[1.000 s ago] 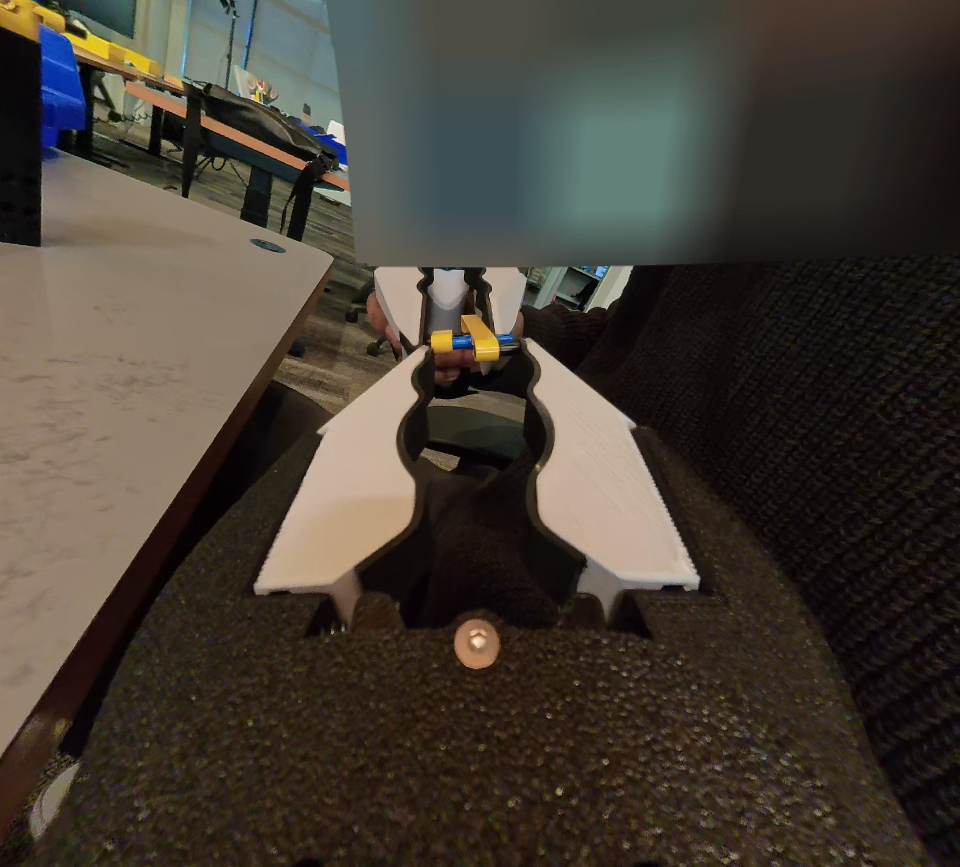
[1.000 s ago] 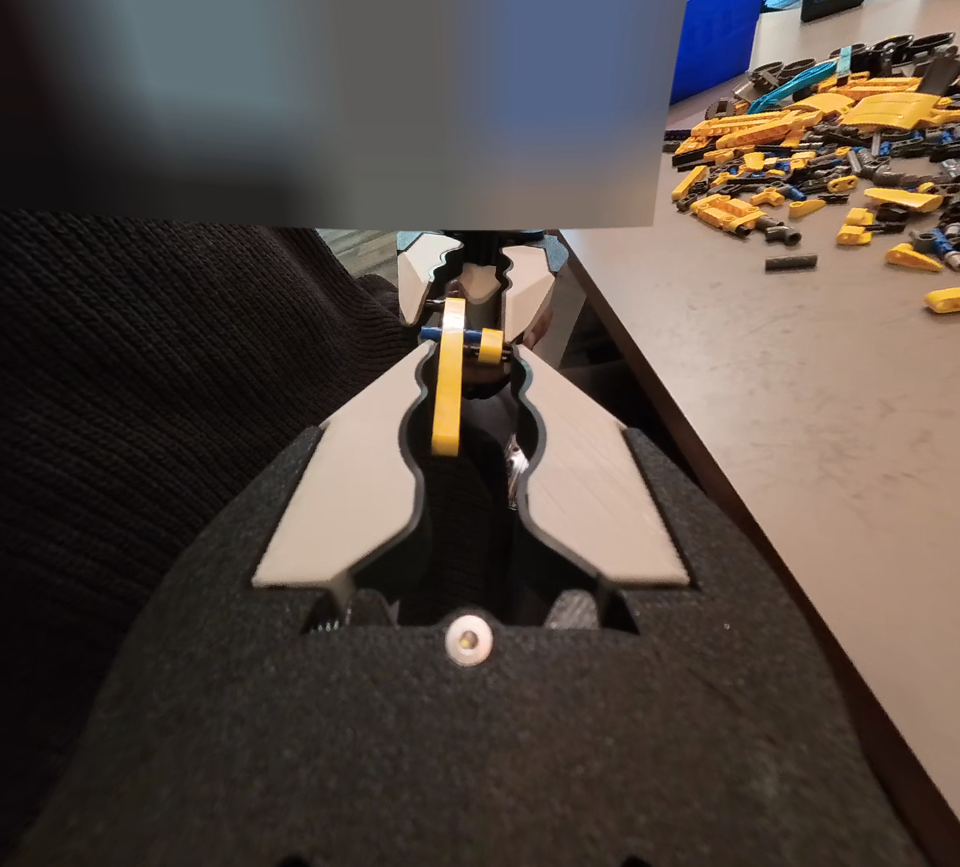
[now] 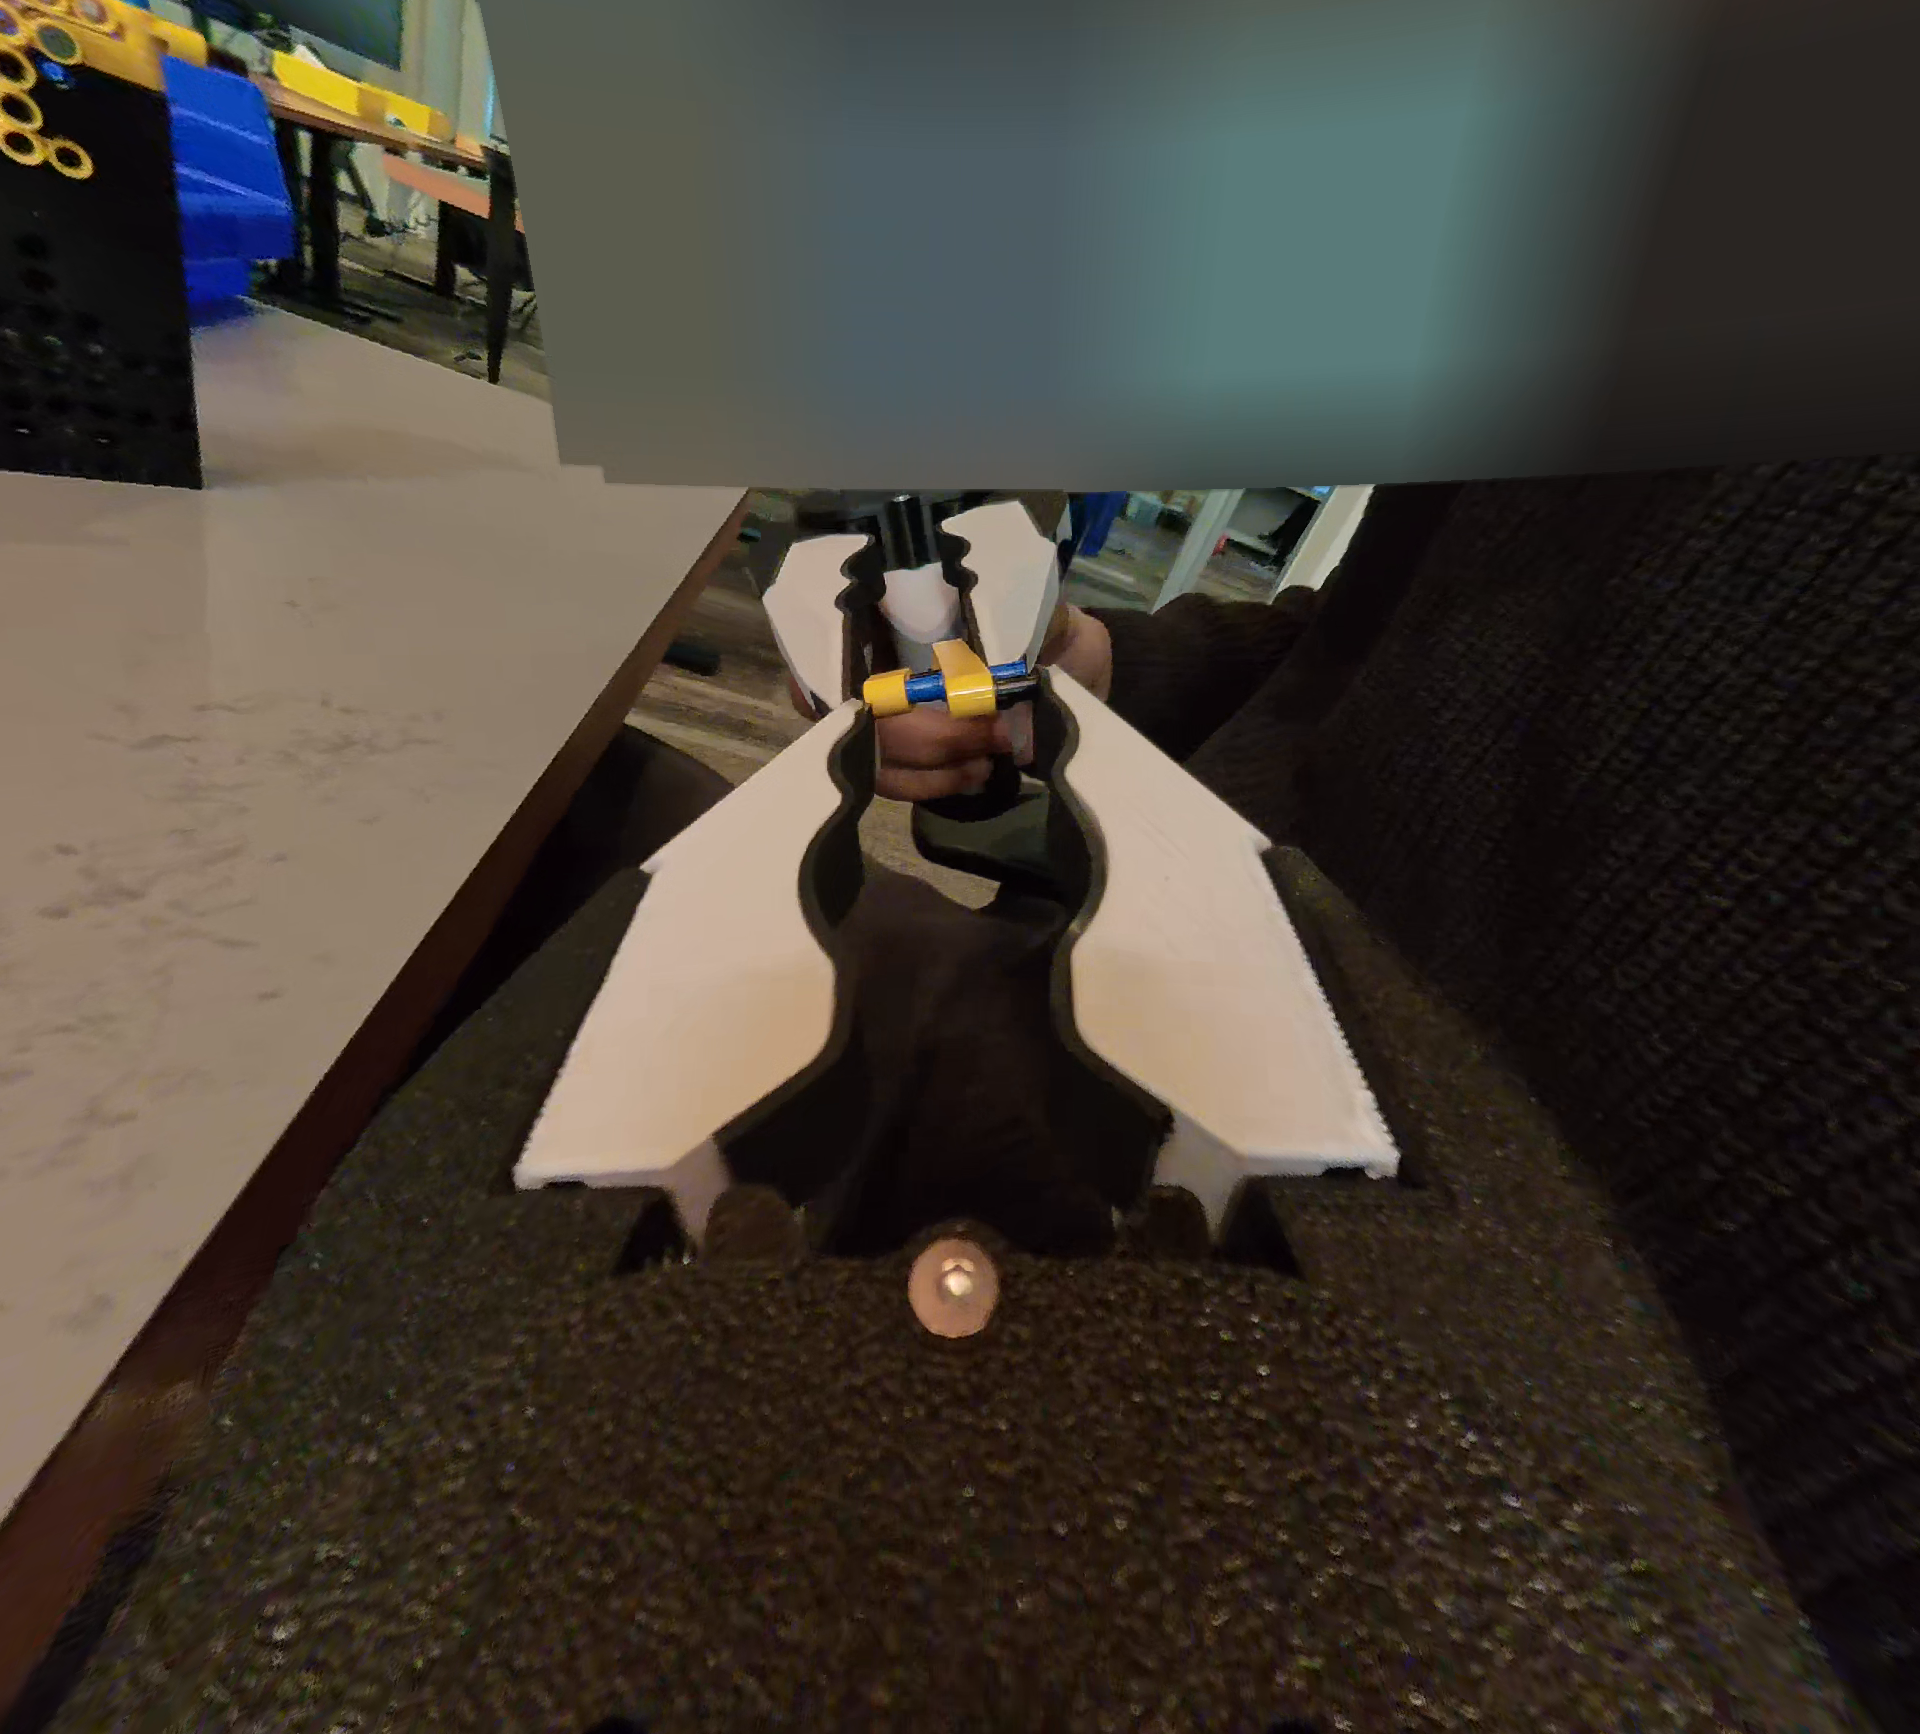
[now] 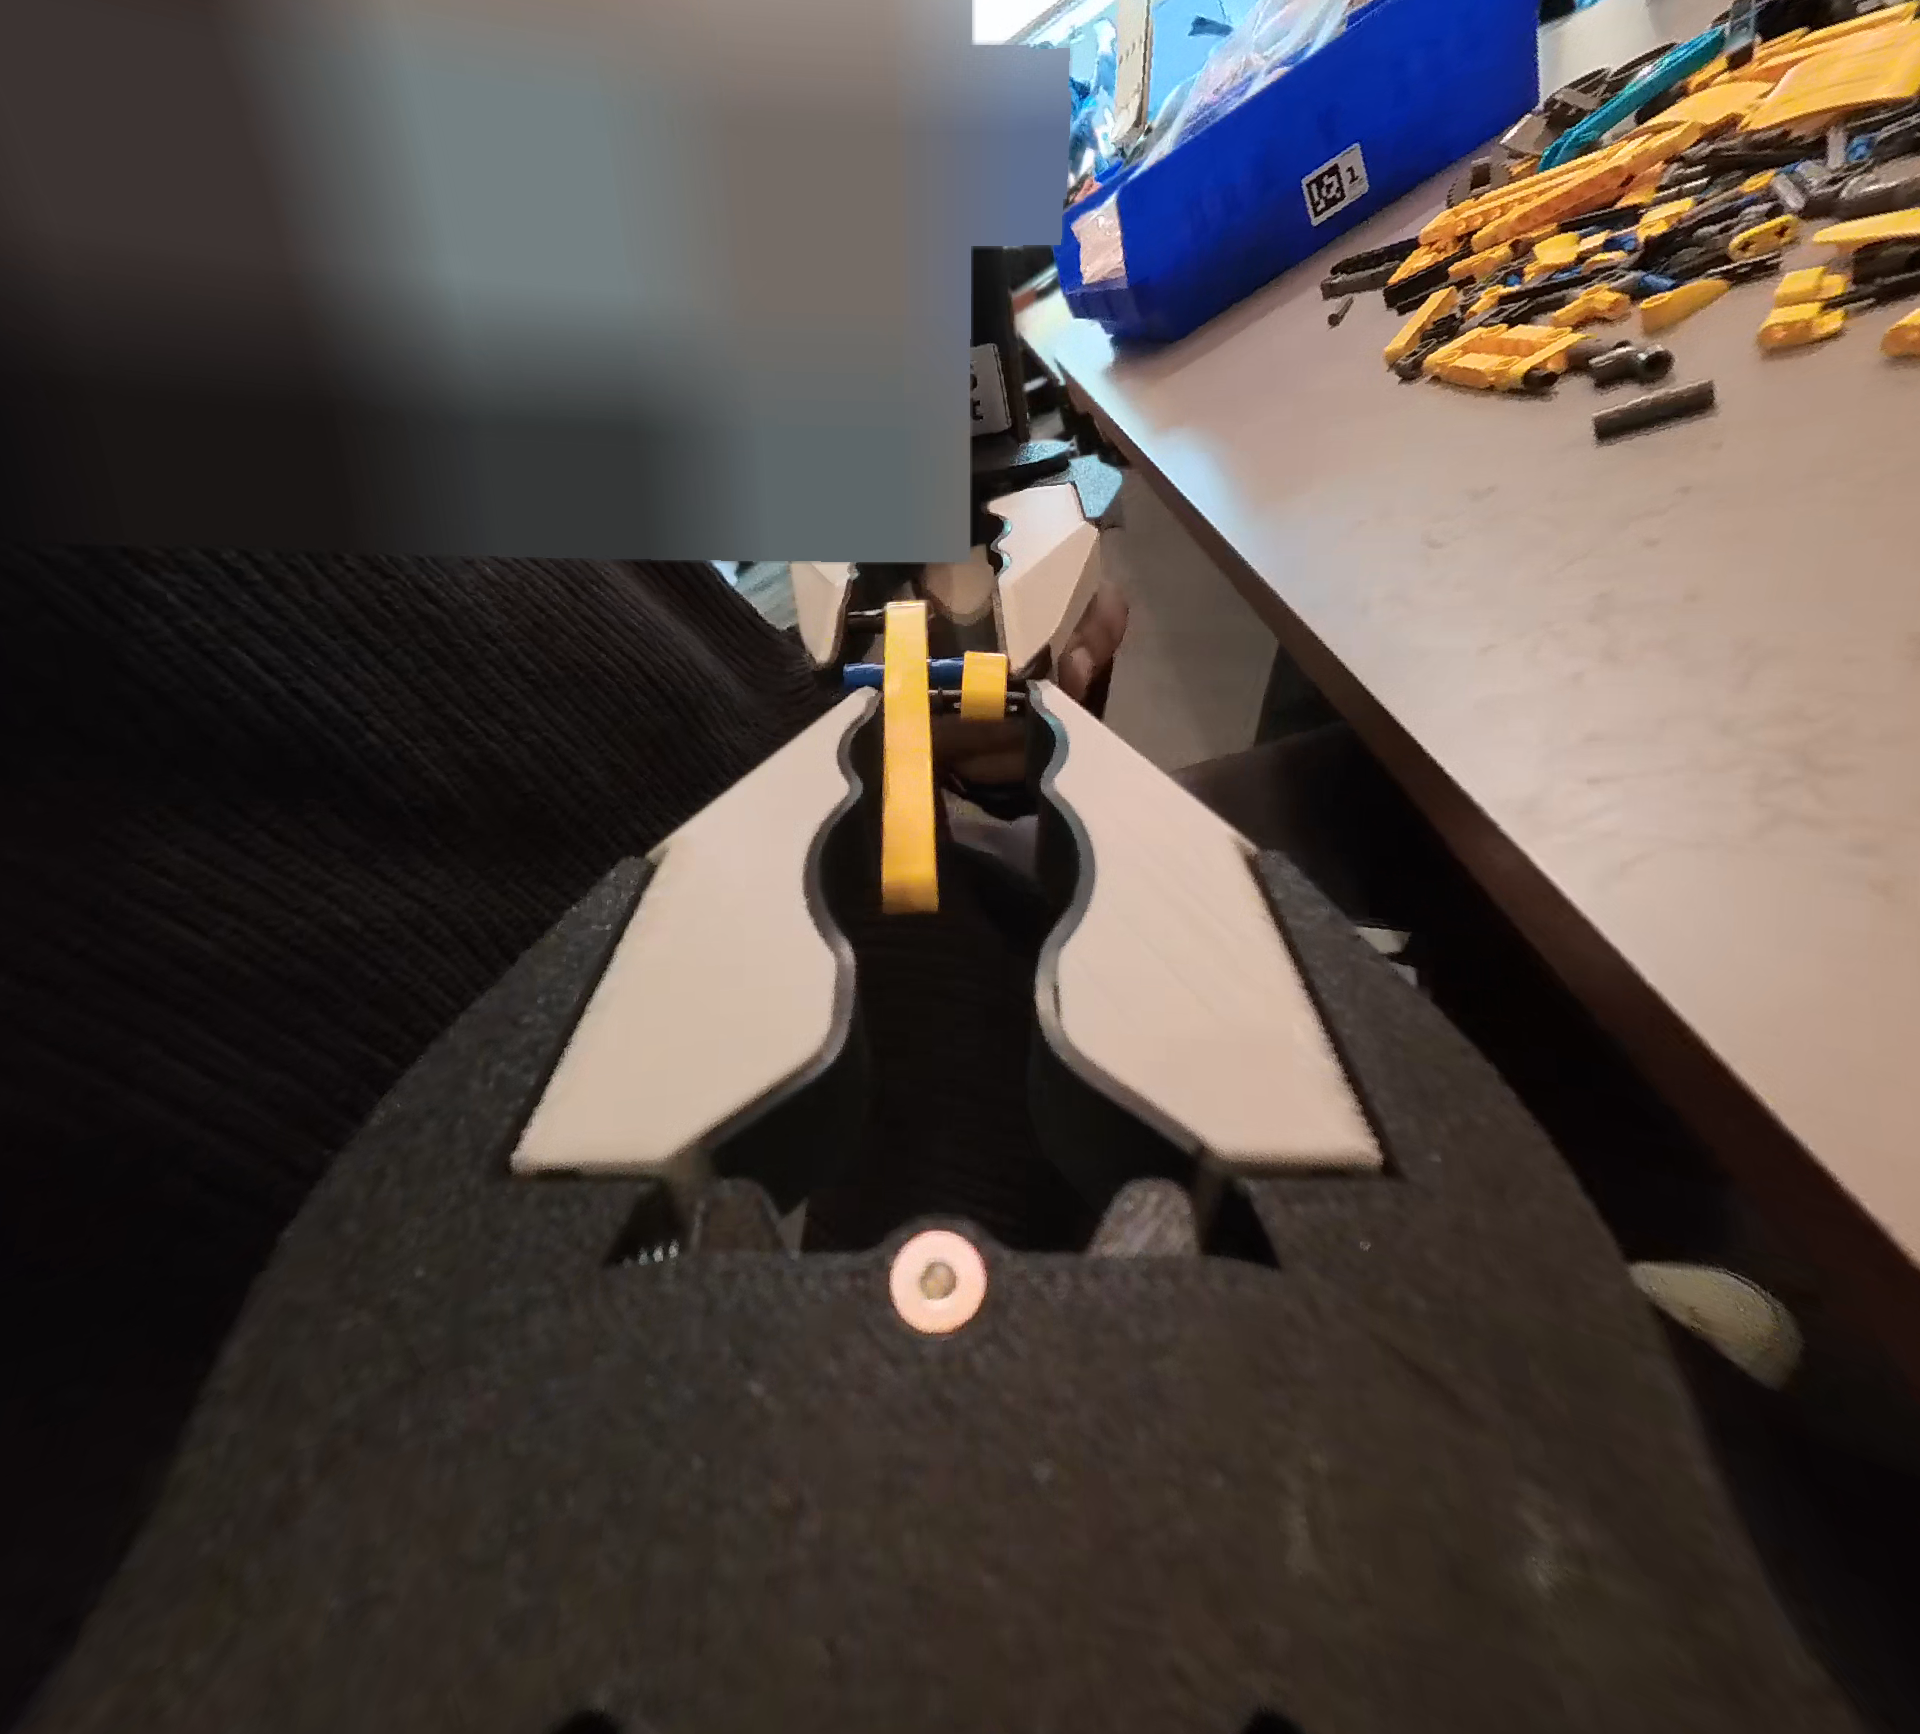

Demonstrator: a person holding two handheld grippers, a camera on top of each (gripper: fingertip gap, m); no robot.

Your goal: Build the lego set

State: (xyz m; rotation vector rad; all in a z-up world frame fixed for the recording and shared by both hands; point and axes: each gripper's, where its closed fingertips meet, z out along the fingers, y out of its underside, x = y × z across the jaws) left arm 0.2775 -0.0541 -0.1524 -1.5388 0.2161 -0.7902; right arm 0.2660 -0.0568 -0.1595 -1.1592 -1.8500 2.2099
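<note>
My left gripper [image 3: 951,692] and right gripper [image 4: 945,697] face each other, tip to tip, off the table's edge in front of a person's dark knit sweater [image 3: 1610,853]. Between them is a small toy-brick assembly [image 3: 951,687]: a blue and black axle with two yellow pieces on it. In the right wrist view a long yellow beam [image 4: 909,770] on the axle lies back between my right fingers, beside a small yellow bush [image 4: 982,687]. Each gripper's fingertips close on the ends of the axle. The far gripper shows in each view, the right [image 3: 914,583] and the left [image 4: 1039,572].
The pale marbled table [image 3: 260,801] lies left of the left gripper and right of the right one [image 4: 1558,749]. On it are a heap of yellow and black toy-brick parts [image 4: 1610,250], a loose black tube [image 4: 1652,409], a blue bin [image 4: 1299,209] and a black perforated block [image 3: 83,282]. The tips of both grippers are at nearly the same place.
Both grippers have shifted together with the assembly still between them. The table, the black block and the blue bin now fill more of the views. The grip looks the same.
</note>
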